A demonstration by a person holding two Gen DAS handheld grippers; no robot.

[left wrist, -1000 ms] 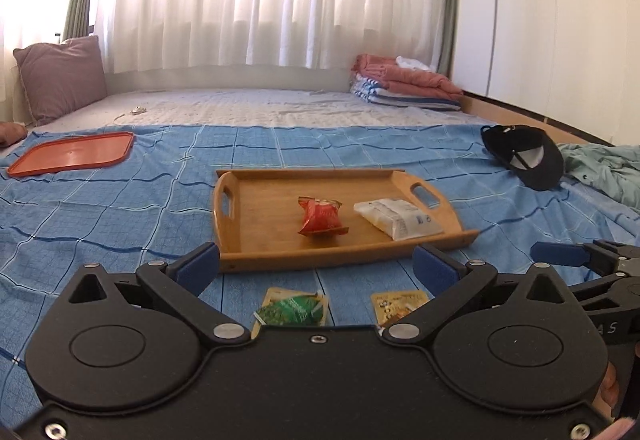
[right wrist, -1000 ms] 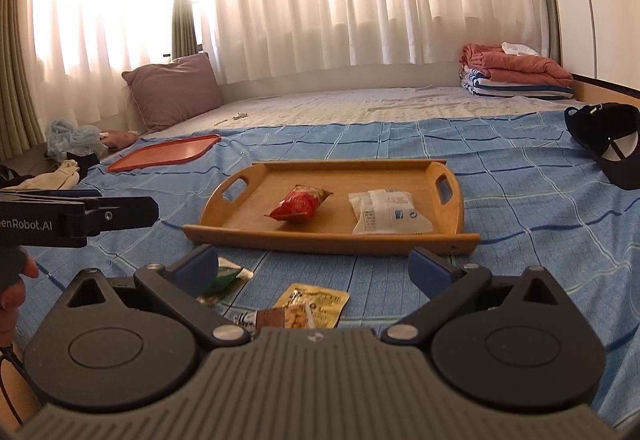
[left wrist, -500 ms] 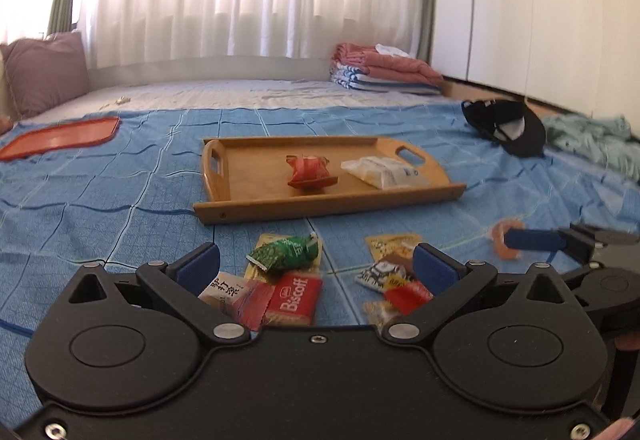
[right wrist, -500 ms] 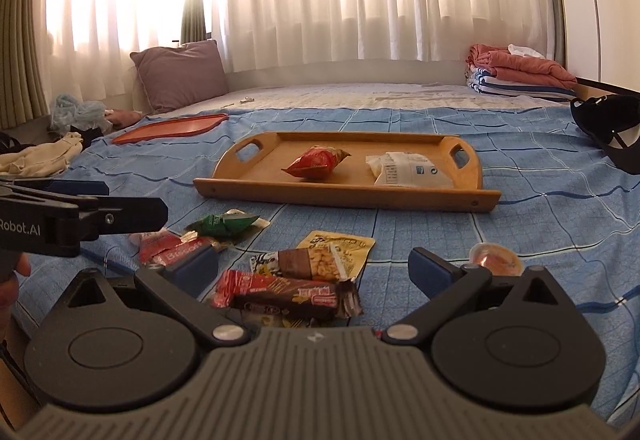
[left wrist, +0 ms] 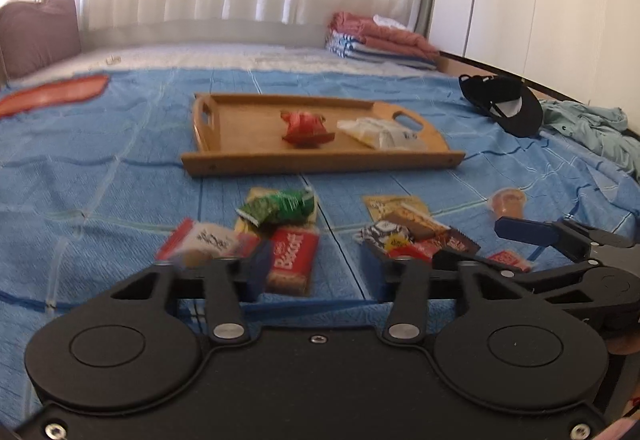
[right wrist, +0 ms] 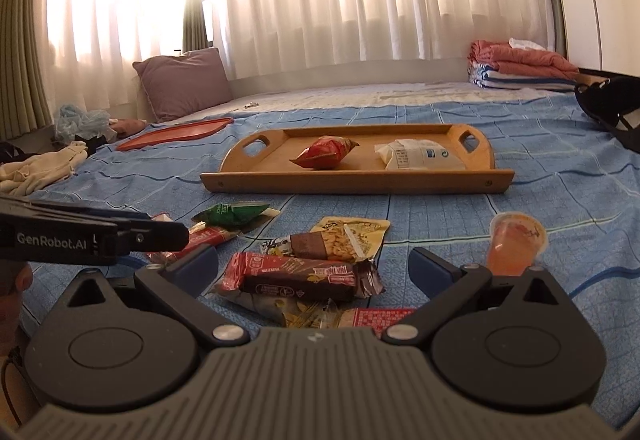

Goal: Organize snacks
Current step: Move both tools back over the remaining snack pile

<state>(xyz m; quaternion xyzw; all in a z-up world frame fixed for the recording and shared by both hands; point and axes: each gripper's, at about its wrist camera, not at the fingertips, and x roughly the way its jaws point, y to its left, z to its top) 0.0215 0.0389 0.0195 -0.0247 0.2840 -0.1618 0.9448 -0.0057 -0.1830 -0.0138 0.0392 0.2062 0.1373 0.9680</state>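
Observation:
A wooden tray (left wrist: 320,164) (right wrist: 356,182) on the blue bedspread holds a red chip bag (left wrist: 306,128) and a white packet (left wrist: 380,134). Loose snacks lie in front of it: a green packet (left wrist: 276,206), a red Biscoff packet (left wrist: 292,260), a peanut bar (right wrist: 324,244), a brown bar (right wrist: 300,278) and a jelly cup (right wrist: 516,244). My left gripper (left wrist: 348,264) hangs low over the pile. Its jaws are closing, blurred, with the Biscoff packet between them and a gap on its right side. My right gripper (right wrist: 314,266) is open above the brown bar.
An orange-red flat tray (right wrist: 176,132) and a purple pillow (right wrist: 184,80) lie at the far left. A black cap (left wrist: 500,104) and pale green clothes (left wrist: 592,128) lie at the right. Folded blankets (right wrist: 516,64) are stacked by the curtain.
Both grippers have sunk toward the bedspread, bringing the loose snacks into view. The left jaws have swung inward from wide open. The right jaws have stayed wide.

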